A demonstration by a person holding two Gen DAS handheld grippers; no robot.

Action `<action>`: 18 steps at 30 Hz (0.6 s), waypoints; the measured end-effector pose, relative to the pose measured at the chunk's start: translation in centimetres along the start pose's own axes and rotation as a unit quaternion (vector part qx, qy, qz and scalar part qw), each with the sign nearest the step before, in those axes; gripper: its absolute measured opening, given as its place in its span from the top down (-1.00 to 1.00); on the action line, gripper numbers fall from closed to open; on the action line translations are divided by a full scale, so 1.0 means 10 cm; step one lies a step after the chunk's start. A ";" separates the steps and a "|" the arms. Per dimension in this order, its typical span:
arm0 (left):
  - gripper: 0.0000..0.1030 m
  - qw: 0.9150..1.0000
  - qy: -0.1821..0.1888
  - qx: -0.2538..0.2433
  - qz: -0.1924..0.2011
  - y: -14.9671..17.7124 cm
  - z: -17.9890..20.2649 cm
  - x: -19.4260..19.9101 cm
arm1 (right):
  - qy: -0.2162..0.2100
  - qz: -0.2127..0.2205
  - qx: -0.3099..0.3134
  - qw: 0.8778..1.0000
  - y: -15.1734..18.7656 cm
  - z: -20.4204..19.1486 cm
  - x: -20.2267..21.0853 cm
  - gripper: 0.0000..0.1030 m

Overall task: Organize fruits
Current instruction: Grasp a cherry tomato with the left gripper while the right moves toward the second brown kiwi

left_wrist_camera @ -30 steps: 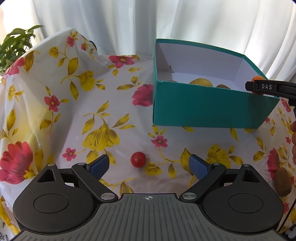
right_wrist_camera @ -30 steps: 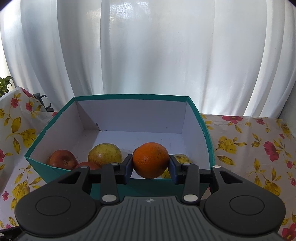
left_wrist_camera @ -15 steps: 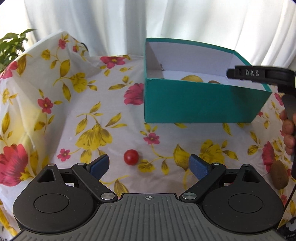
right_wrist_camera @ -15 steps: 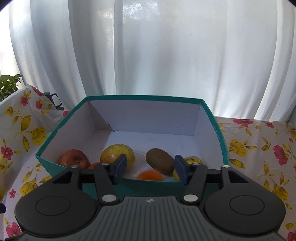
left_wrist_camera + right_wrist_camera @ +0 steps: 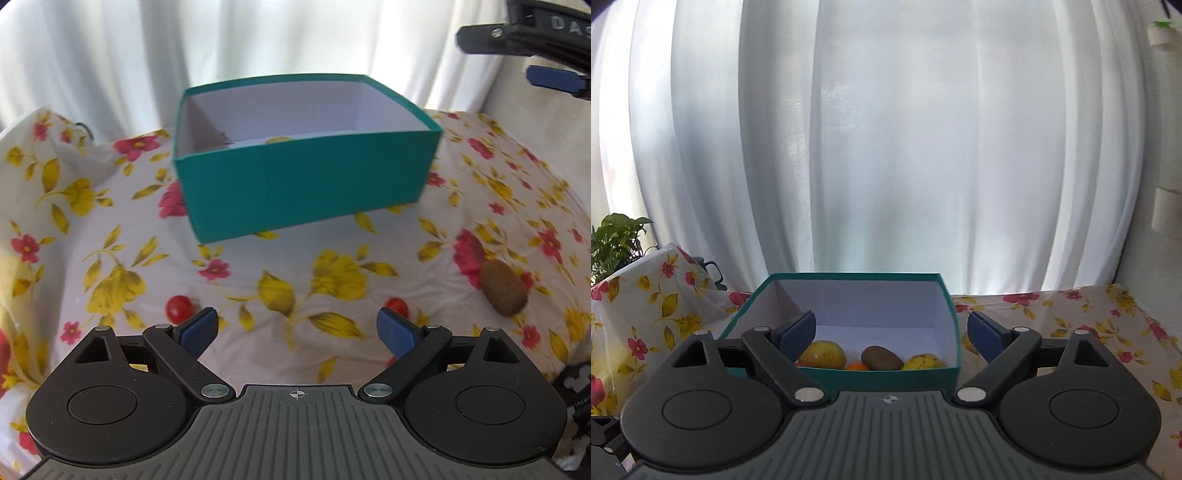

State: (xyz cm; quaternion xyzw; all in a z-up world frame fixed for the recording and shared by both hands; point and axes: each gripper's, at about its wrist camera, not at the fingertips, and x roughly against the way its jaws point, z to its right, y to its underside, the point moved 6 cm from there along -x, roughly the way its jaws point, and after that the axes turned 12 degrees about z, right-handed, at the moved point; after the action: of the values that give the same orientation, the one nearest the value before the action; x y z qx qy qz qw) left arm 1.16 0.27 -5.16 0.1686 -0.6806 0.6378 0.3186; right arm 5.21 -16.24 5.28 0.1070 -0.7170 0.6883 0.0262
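The orange (image 5: 857, 366), clamped in the right gripper (image 5: 889, 329) a second ago, now lies in the teal box (image 5: 916, 376), and that gripper has drawn up and back with its fingers (image 5: 796, 331) released and holding nothing. In the right wrist view the orange sits low against the box's near wall, between a yellow-green fruit (image 5: 823, 353) and a brown kiwi (image 5: 881, 357), with another yellow fruit (image 5: 925, 362) to the right. The left gripper (image 5: 298, 329) hovers over the flowered cloth (image 5: 332, 273) on the counter, its fingers (image 5: 199, 329) spread wide and empty. Just beyond its left fingertip lies a cherry tomato (image 5: 180, 308); a second tomato (image 5: 397, 307) sits just behind its right fingertip. Farther right a loose kiwi (image 5: 503, 292) rests on the cloth. Beyond them stands the box (image 5: 306, 184), with white curtains (image 5: 886, 147) behind and a potted plant (image 5: 613, 247) at far left.
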 end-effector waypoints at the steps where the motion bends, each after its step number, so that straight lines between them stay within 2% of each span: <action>1: -0.87 1.000 0.010 -0.004 0.000 0.03 0.05 0.01 | 0.011 0.006 -0.004 1.000 -0.01 0.09 0.09 -0.83; 9: -0.86 0.998 0.043 -0.042 -0.004 0.26 0.37 -0.01 | 0.101 0.016 -0.049 0.994 0.08 0.72 0.62 -0.91; 15: -0.84 0.997 0.052 -0.063 0.012 0.35 0.57 -0.03 | 0.104 -0.009 -0.060 0.993 0.28 0.78 0.74 -0.91; 18: -0.68 0.996 0.058 -0.068 0.015 0.40 0.64 -0.07 | 0.101 -0.018 -0.059 0.993 0.35 0.75 0.75 -0.91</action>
State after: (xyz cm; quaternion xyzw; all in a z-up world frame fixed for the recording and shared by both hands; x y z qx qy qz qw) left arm -2.29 -5.61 -8.52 0.0992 -0.7056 0.6030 0.3587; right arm -1.96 -24.50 2.84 0.0477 -0.7480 0.6516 0.1168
